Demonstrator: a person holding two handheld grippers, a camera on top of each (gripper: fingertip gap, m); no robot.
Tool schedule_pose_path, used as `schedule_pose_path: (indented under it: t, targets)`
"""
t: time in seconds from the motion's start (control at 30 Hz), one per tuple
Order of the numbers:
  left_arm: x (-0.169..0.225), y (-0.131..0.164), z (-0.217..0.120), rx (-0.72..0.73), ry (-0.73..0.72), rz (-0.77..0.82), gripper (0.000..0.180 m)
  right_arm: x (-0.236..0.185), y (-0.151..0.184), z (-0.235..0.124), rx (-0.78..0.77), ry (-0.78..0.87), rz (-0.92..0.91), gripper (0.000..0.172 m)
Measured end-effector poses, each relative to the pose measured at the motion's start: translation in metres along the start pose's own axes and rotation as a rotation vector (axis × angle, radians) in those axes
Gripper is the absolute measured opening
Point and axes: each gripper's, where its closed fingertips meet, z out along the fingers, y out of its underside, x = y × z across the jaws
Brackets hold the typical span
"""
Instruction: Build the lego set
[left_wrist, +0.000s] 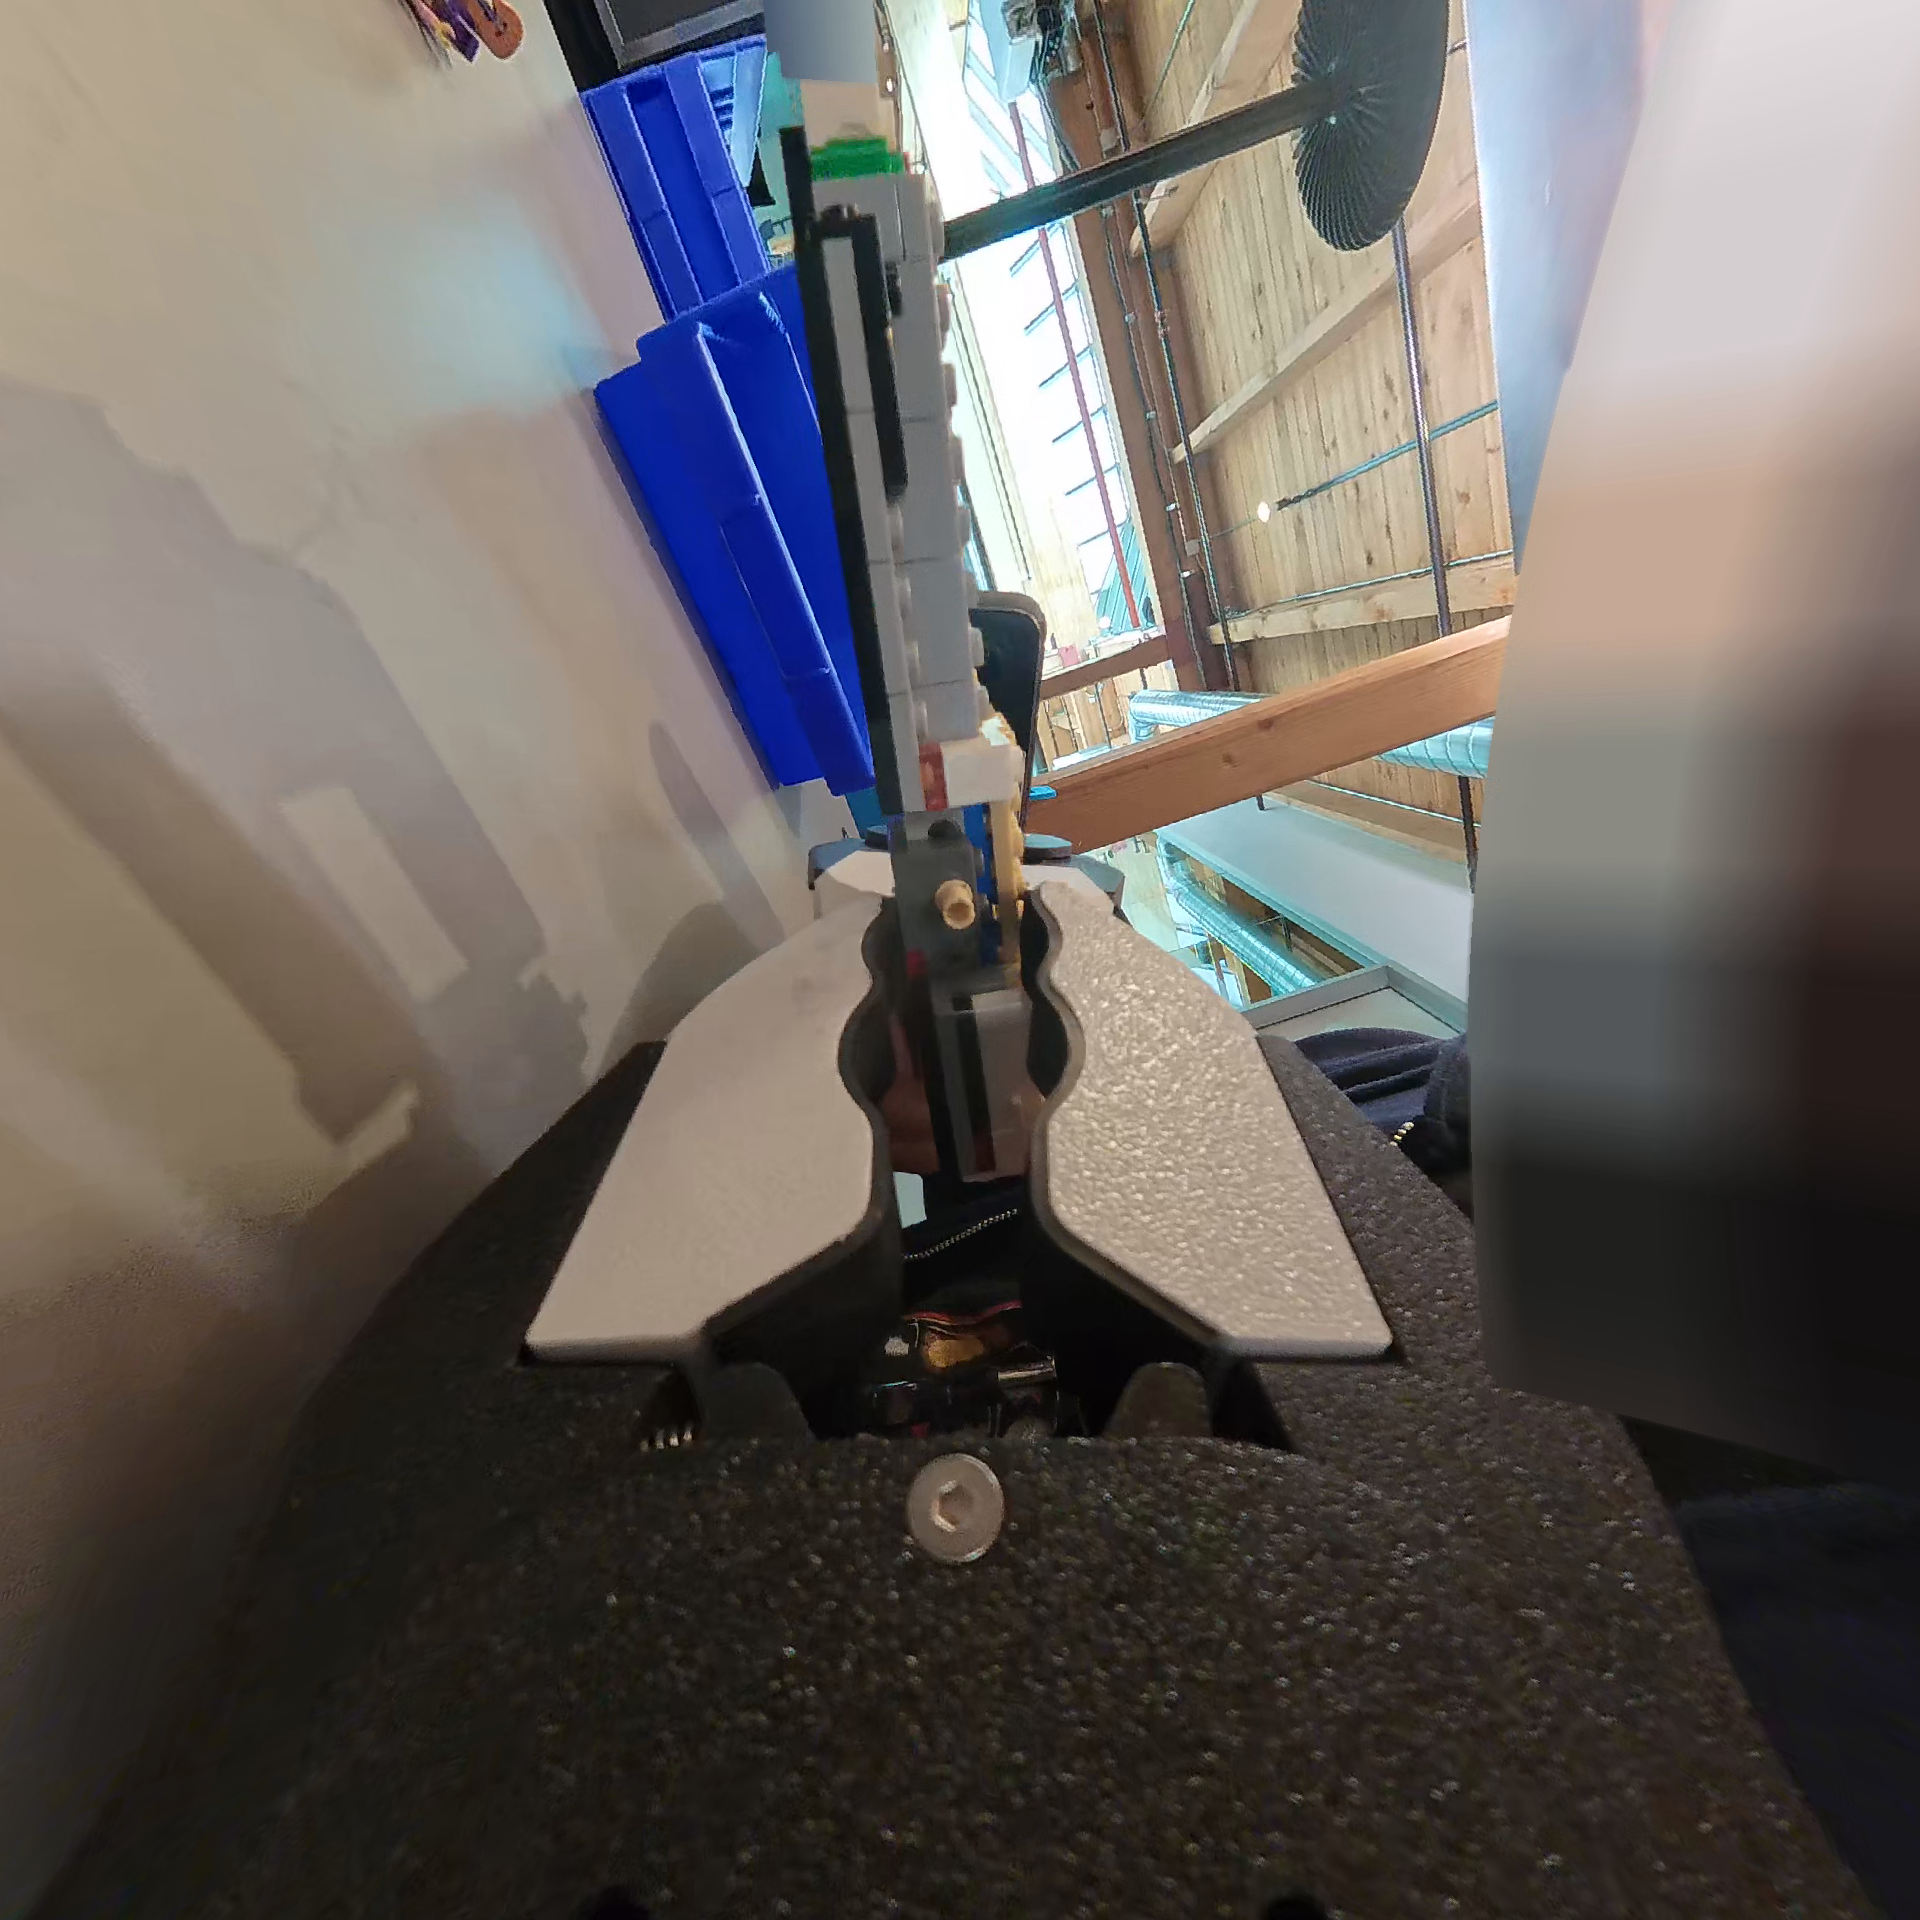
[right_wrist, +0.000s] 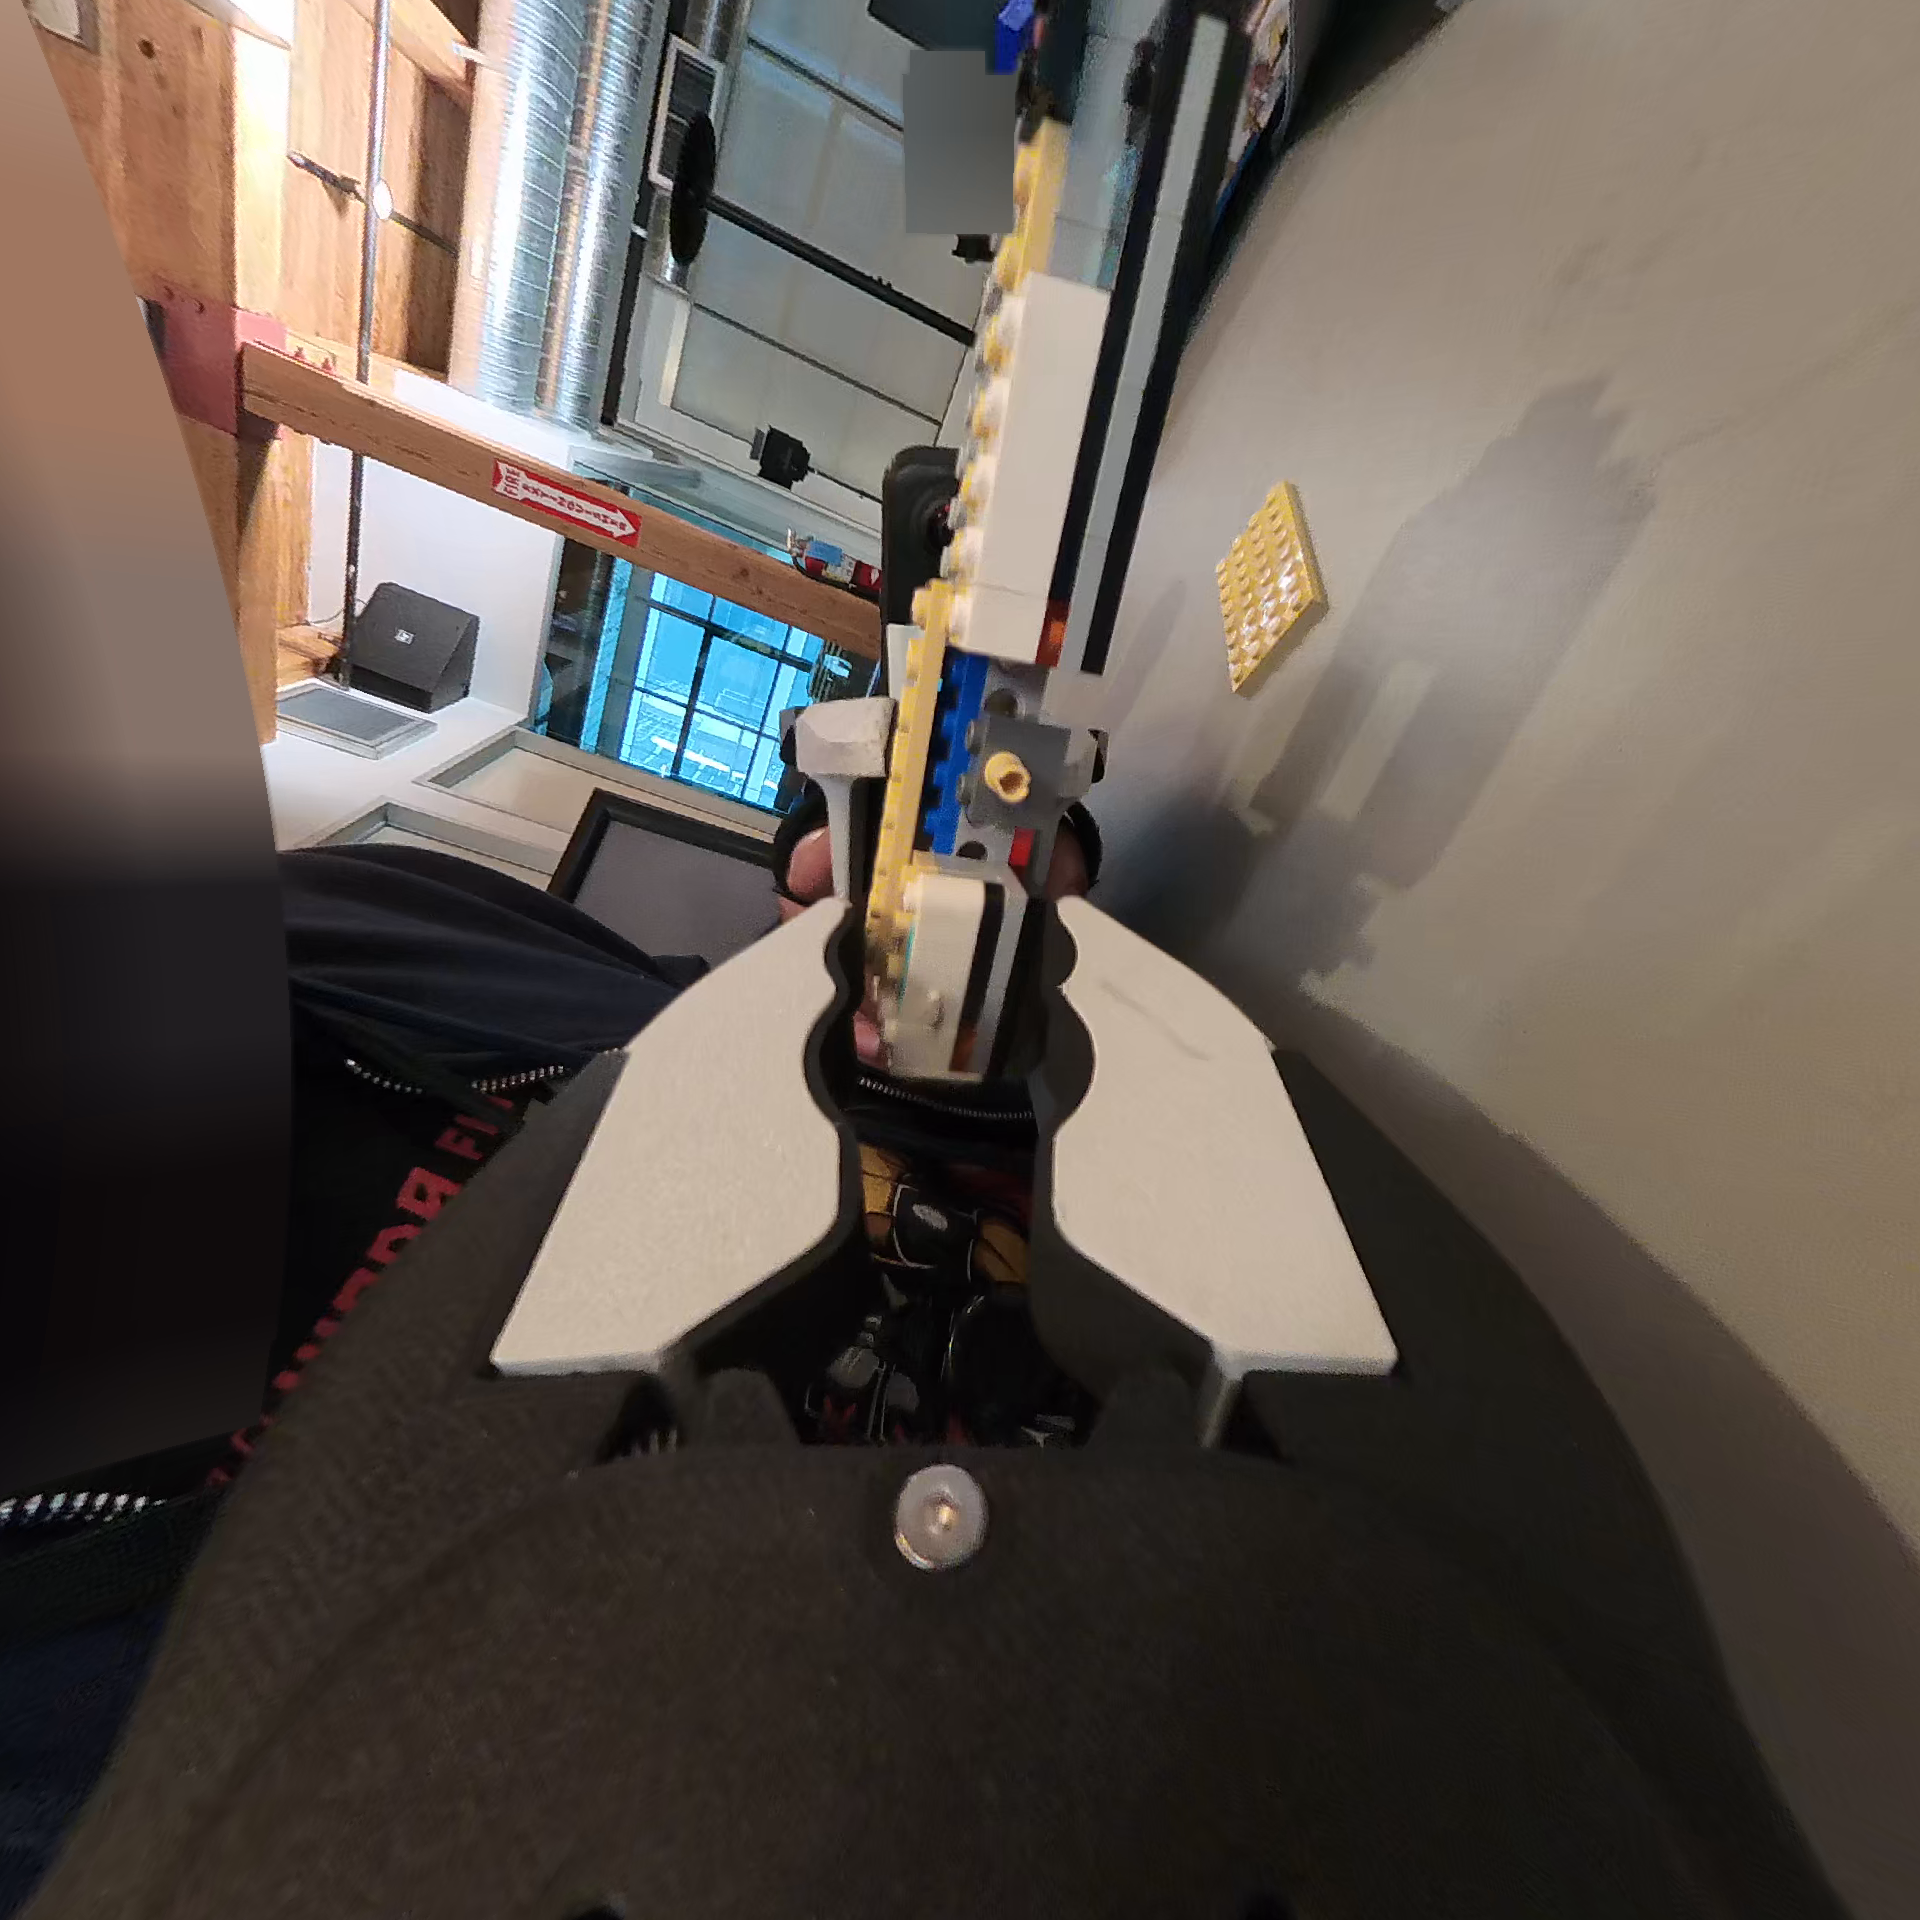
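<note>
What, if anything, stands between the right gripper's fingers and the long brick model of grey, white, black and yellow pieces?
Nothing visible does. The brick model's near white end lies between the right gripper's fingers. The left gripper grips the model just beyond them, from the opposite side, and does not block it.

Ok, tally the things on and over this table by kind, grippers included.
Grippers: 2 (left gripper, right gripper)
Brick assembly: 1
Loose yellow plate: 1
Blue bins: 2
Total: 6
</note>
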Motion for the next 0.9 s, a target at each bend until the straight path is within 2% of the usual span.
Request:
schedule_pose_path:
  t: [0.43, 0.67, 0.8, 0.9]
  targets:
    - [0.001, 0.0, -0.001, 0.007, 0.02, 0.001, 0.021, -0.001, 0.0, 0.0, 0.019, 0.014, 0.008, 0.026]
    - [0.005, 0.0, -0.001, 0.008, 0.052, 0.001, 0.022, -0.006, -0.003, -0.001, 0.045, -0.043, 0.015, 0.025]
    - [0.008, -0.001, -0.002, 0.022, 0.087, -0.004, 0.021, -0.01, -0.005, 0.001, 0.055, -0.06, -0.002, 0.027]
    - [0.011, -0.003, -0.004, 0.029, 0.1, 0.012, 0.021, -0.012, -0.005, 0.0, 0.053, -0.053, -0.028, 0.036]
